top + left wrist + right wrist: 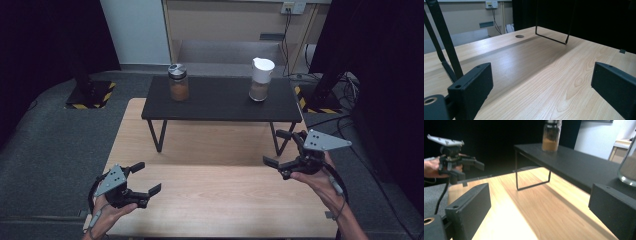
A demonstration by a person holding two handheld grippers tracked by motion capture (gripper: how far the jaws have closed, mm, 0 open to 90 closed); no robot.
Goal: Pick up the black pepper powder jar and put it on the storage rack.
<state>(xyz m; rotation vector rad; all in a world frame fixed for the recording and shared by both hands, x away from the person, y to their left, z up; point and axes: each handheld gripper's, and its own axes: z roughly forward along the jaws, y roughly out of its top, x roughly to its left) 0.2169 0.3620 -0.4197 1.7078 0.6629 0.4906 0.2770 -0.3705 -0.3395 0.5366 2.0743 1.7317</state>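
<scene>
The left gripper (pixel 141 178) is held low over the near left part of the light wooden table (pixel 215 200), its jaws spread wide with nothing between them; in the left gripper view only bare wood grain is seen between the two black jaws. The right gripper (pixel 278 148) is held above the right side of the table, just in front of the right legs of the black shelf (pixel 220 102), and its jaws are likewise spread wide and empty. Two jars are stood on the shelf, well apart from each other and from both grippers: a silver-lidded jar (pixel 178 82) with orange-brown contents at the shelf's left end, and a white-capped jar (pixel 261 79) at its right end, whose contents seem to be a brownish powder, though the blur makes that uncertain. In the right gripper view the white-capped jar (pixel 628 167) is seen close by at the right edge, the silver-lidded jar (pixel 551 136) farther along the shelf, and the left gripper (pixel 471 168) across the table.
</scene>
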